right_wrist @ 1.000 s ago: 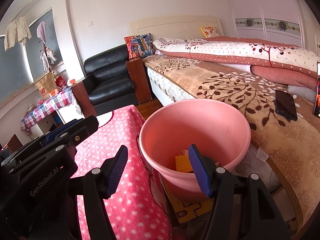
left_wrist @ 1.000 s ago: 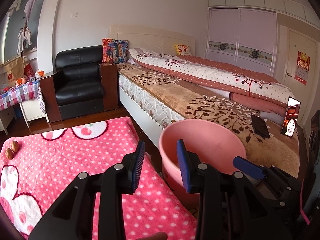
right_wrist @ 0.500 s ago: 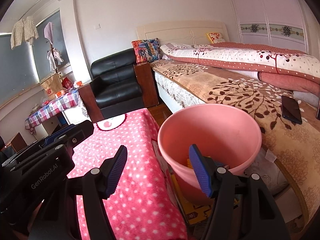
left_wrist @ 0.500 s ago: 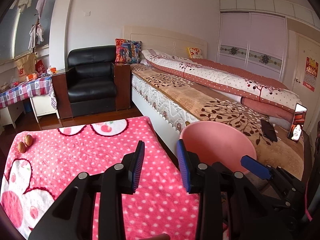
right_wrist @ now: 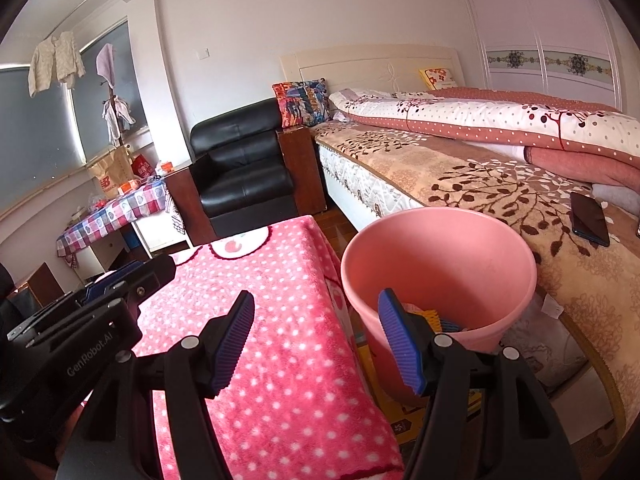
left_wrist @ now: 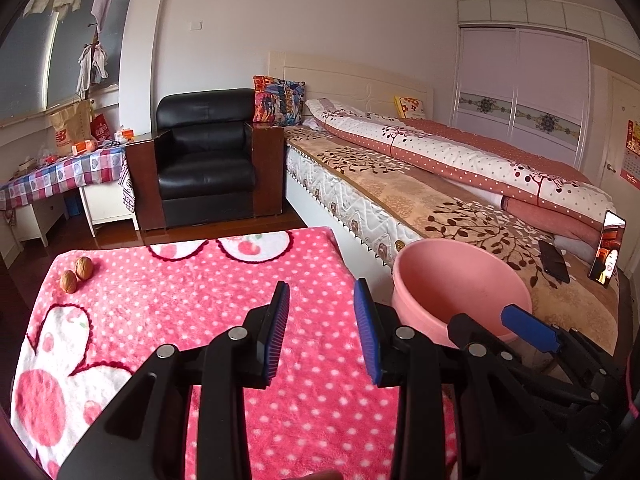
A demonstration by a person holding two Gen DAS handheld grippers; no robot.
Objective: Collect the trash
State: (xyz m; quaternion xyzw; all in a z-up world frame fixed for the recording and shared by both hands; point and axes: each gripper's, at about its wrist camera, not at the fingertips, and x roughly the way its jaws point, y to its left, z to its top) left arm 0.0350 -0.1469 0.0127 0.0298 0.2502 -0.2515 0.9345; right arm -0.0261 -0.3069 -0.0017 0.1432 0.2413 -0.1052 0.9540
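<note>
Pink-blanketed desk: both grippers' fingers released, empty; next, reach the walnuts far left, then bin.

Soft, even daylight; sharp focus throughout. Fisheye bends the walls and blackens the corners. No glare; faint shadows only.

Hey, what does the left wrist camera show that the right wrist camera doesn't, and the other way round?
Only the left wrist view shows the two walnuts at the far left corner of the pink dotted blanket, and a lit phone propped up on the bed. Only the right wrist view looks into the pink bucket, where yellow trash lies at the bottom. Both show the blanket, the bucket beside it, the black armchair, the dark phone lying flat, and both open, empty grippers: left gripper, right gripper.
</note>
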